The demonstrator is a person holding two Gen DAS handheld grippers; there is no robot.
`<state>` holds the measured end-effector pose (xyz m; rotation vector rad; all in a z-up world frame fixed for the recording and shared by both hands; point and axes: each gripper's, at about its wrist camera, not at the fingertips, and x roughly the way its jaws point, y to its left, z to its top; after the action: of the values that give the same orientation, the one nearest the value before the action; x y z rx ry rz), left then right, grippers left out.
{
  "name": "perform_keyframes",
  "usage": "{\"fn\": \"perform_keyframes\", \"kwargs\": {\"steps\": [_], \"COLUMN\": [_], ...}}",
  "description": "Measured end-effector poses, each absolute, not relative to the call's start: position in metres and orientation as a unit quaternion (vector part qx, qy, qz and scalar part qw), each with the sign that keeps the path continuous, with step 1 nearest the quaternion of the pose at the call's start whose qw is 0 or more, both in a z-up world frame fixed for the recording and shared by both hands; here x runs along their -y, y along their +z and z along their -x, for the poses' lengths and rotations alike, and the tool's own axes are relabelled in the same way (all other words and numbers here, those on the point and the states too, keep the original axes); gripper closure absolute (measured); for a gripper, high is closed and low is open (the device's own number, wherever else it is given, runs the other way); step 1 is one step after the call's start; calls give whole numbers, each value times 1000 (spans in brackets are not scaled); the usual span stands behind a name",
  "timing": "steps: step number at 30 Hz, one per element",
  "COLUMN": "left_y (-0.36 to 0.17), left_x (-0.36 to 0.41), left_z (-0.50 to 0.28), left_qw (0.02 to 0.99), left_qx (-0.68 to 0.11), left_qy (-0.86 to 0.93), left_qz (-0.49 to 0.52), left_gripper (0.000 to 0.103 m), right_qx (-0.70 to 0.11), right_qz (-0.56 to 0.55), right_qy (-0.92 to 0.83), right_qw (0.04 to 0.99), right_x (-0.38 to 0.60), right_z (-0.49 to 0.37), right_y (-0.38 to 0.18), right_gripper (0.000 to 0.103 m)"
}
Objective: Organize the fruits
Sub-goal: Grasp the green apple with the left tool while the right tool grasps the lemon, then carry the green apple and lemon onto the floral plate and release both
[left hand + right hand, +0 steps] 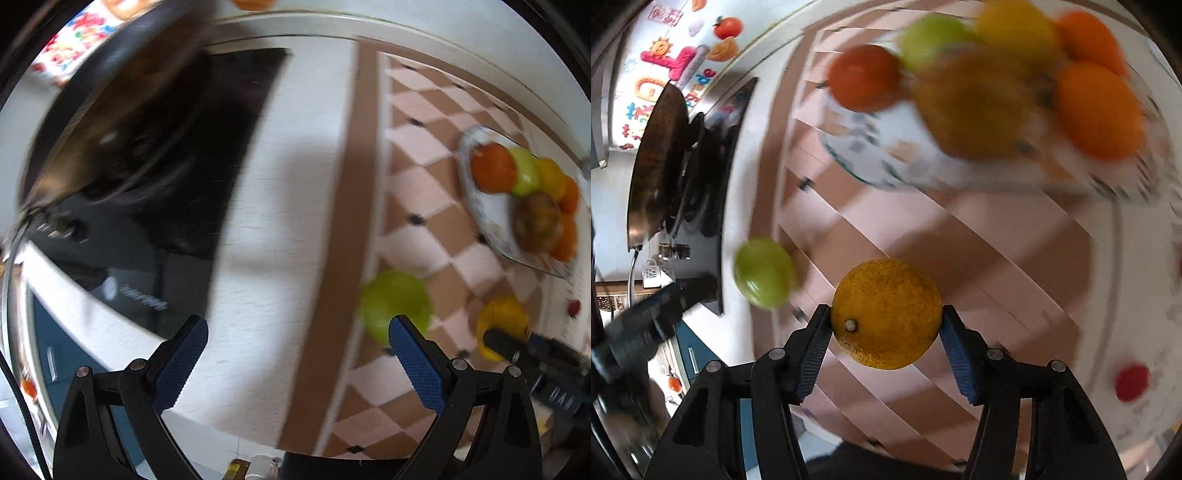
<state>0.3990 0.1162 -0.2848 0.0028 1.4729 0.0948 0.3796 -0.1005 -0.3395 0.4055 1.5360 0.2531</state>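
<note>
Gripping a yellow citrus, right gripper; left view blurs it.

Bare checkered cloth between green apple and crowded fruit plate; pan blocks left.

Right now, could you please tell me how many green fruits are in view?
2. One green fruit lies loose on the checkered mat, left of the held yellow fruit; the other sits in the fruit plate. More may be hidden behind the pile.
</note>
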Motion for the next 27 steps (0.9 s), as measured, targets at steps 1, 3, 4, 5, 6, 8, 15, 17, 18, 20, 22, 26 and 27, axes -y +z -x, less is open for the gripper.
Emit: {"fn": "perform_keyframes", "kwargs": {"steps": [1, 3, 4, 5, 6, 8, 15, 17, 18, 20, 22, 26, 27], "left_y": [-287, -294, -298, -303, -309, -320, -333, -332, -331, -331, -330, -328, -328], "left_x": [-109, -96, -89, -83, -75, -64, -50, -52, -55, -63, -69, -69, -68], "left_z": [-402, -408, -411, -414, -417, -420, -423, -426, -427, -428, -425, -413, -408], "left_qw": [736, 726, 722, 719, 713, 701, 696, 706, 709, 707, 708, 705, 703], "left_qx": [-677, -687, -691, -695, -700, -711, -713, -704, -702, -705, -705, -707, -708], "left_qy": [24, -2, -12, -23, -34, -53, -73, -60, -55, -52, -49, -54, -56], "left_qz": [2, 2, -2, -9, -20, -30, -32, -45, -42, -19, -6, 20, 28], "left_gripper": [3, 3, 3, 3, 3, 3, 29, 43, 47, 47, 47, 47, 47], "right_qx": [-688, -688, -688, -687, -686, -684, -680, -681, -682, -682, -681, -680, -681], "right_qz": [-183, -191, -195, -198, -199, -204, -231, -233, -233, -232, -229, -222, -221], "right_qy": [108, 96, 92, 87, 82, 72, 65, 67, 68, 67, 65, 63, 64], "right_qw": [694, 693, 693, 694, 695, 697, 693, 691, 690, 691, 692, 696, 696], "right_x": [108, 123, 129, 133, 136, 137, 147, 151, 150, 149, 152, 152, 151], "right_z": [-374, -364, -361, -358, -356, -355, -348, -347, -348, -348, -347, -348, -349], "right_y": [-340, -341, -343, -344, -345, -349, -357, -358, -357, -357, -356, -355, -356], "right_gripper": [41, 41, 41, 41, 41, 41, 40, 40, 40, 40, 39, 35, 35]}}
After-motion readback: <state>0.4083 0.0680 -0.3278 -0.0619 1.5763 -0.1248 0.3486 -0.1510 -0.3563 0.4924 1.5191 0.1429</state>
